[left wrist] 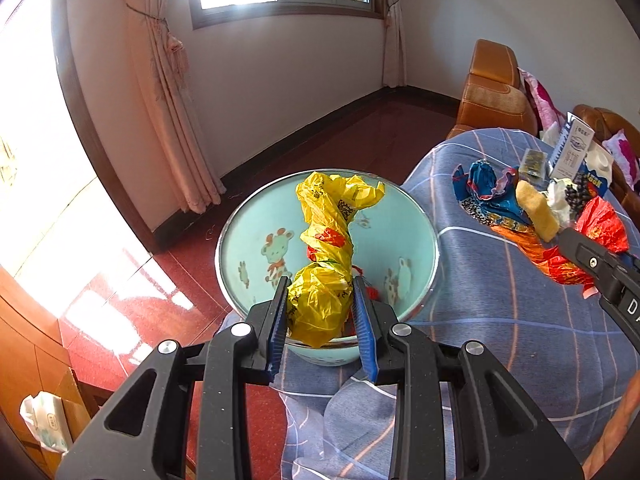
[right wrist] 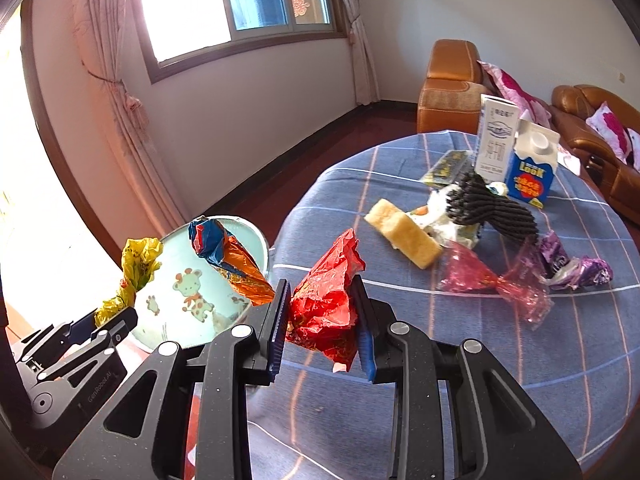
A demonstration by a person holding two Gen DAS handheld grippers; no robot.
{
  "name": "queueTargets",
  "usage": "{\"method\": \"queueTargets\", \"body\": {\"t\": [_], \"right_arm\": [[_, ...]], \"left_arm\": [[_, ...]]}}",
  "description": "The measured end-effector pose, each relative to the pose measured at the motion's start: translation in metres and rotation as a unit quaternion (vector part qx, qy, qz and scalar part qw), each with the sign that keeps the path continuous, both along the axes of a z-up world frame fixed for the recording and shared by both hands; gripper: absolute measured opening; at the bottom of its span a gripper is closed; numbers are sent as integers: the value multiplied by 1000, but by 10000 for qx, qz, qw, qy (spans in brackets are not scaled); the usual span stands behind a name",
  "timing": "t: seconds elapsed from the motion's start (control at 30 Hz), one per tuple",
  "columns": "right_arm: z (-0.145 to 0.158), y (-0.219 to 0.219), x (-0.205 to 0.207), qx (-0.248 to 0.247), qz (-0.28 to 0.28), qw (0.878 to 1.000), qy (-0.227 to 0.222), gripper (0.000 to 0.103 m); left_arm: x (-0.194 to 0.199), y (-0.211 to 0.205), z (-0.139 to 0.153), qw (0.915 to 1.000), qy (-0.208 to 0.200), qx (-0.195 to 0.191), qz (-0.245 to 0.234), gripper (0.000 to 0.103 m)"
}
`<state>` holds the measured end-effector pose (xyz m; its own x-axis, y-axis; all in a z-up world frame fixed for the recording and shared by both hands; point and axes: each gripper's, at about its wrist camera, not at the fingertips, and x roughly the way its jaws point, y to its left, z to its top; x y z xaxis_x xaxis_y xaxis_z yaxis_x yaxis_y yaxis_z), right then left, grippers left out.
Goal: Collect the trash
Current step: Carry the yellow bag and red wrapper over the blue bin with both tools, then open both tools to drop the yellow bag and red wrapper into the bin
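My left gripper (left wrist: 322, 284) is shut on a crumpled yellow plastic bag (left wrist: 332, 240), which hangs over the mouth of a light-blue bin (left wrist: 248, 232) printed with giraffes. In the right wrist view that gripper (right wrist: 116, 316) and the yellow bag (right wrist: 136, 268) show at the lower left, beside the bin (right wrist: 176, 260). My right gripper (right wrist: 322, 284) is shut on a crumpled red wrapper (right wrist: 324, 308). An orange and blue wrapper (right wrist: 228, 260) sticks out from it to the left, over the bin's rim. The left wrist view catches the right gripper (left wrist: 576, 240) at its right edge, above the table.
A round table under a blue checked cloth (right wrist: 520, 360) stands right of the bin. On it lie a yellow sponge block (right wrist: 404, 236), two cartons (right wrist: 528, 172), a black ribbed piece (right wrist: 492, 208), a pink wrapper (right wrist: 496, 280) and a purple wrapper (right wrist: 576, 268). Brown sofas (right wrist: 452, 88) stand behind.
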<state>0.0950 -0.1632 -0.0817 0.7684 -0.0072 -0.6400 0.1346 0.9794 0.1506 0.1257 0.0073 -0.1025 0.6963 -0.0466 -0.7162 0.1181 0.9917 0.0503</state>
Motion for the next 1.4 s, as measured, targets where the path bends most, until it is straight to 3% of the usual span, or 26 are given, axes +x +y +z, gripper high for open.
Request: {"method": "queueTargets", "body": {"t": [0.63, 1.4], "right_arm": [[-18, 49, 64, -11, 255, 9992, 313, 31], [-59, 80, 124, -115, 696, 9939, 848, 37]], "left_arm": [[37, 35, -27, 9984, 393, -104, 400, 31], [76, 37, -56, 9952, 850, -134, 464, 31]]}}
